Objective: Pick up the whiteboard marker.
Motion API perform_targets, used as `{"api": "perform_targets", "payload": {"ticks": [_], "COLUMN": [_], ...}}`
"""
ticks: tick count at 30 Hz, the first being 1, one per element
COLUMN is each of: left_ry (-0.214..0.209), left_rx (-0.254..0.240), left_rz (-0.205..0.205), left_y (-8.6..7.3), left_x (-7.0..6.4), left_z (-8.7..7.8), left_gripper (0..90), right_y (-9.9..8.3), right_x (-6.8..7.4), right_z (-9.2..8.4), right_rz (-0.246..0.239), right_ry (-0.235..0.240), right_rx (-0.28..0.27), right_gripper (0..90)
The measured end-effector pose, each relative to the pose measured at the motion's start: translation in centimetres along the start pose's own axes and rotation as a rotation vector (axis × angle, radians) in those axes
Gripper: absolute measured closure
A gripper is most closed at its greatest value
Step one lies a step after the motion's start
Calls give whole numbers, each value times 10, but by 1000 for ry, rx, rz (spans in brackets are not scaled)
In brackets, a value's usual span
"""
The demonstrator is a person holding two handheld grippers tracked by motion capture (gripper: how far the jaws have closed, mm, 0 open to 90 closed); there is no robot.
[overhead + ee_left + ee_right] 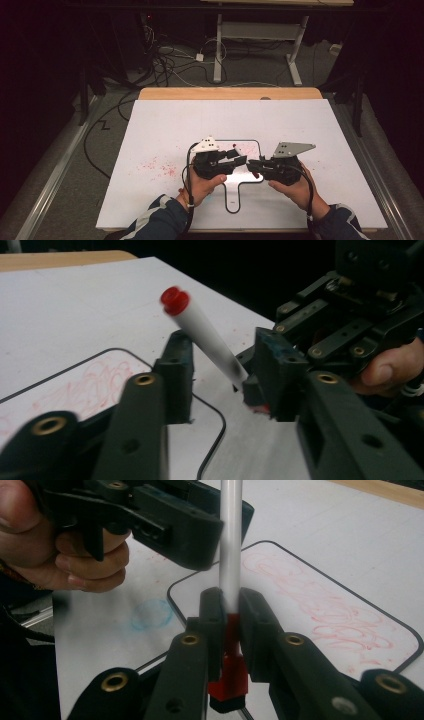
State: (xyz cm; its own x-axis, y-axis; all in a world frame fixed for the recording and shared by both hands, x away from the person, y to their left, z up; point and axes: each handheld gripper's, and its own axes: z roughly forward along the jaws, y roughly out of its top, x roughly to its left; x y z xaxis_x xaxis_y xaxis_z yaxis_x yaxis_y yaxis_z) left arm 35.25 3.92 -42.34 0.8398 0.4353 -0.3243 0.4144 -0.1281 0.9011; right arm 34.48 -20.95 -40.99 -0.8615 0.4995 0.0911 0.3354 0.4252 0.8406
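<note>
The right hand-held gripper [229, 611] pinches the marker [231, 555] at its red cap end, over the whiteboard [252, 145] at about 6 o'clock on the tabletop [165, 125]. The left hand-held gripper [215, 372] has its jaws either side of the white barrel; I cannot tell whether they press on it yet. In my view the risk is a slip: if the left jaws catch the round barrel off-centre, pulling could twist it loose, or the cap could come away suddenly and the tip smear red across the tabletop beyond the whiteboard.
</note>
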Motion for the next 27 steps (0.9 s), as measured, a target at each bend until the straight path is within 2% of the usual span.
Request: {"api": "perform_targets", "payload": {"ticks": [2,3,5,7,11,13,16,17,20,21,22,23,24,25,27], "left_ry": [-27,-27,-46,-29,-13,10,29,58,107,124,124,157,176,176,215], "left_rx": [-12,-12,-15,-16,-14,-6,2,11,29,33,33,38,40,40,52], "left_rz": [-2,-2,14,34,27,33,45,62,97,110,110,125,132,132,166], "left_y": [0,0,0,1,1,1,1,2,3,4,4,5,6,6,7], "left_x": [0,0,-3,-6,-3,-3,-3,-3,-1,0,0,2,2,2,2], "left_z": [1,1,3,5,4,4,3,2,0,0,0,-2,-2,-2,-2], "left_gripper": [710,730,773,779,780,779,777,776,769,769,768,768,771,774,778], "right_y": [0,0,-1,0,0,1,2,3,6,7,8,10,11,13,17], "right_x": [1,1,3,5,5,6,7,7,5,4,3,3,3,3,2], "right_z": [1,1,5,7,10,14,21,23,32,36,40,43,46,49,54], "right_rz": [-18,-18,-40,-53,-56,-77,-81,-86,-107,-102,-95,-96,-106,-109,-107], "right_ry": [-13,-13,-14,-35,-46,-67,-83,-92,-106,-111,-109,-108,-122,-138,-164], "right_rx": [4,4,9,9,4,6,4,6,9,6,3,0,-2,-1,-14], "right_gripper": [817,817,816,815,812,809,811,813,814,813,813,813,812,803,765]}}
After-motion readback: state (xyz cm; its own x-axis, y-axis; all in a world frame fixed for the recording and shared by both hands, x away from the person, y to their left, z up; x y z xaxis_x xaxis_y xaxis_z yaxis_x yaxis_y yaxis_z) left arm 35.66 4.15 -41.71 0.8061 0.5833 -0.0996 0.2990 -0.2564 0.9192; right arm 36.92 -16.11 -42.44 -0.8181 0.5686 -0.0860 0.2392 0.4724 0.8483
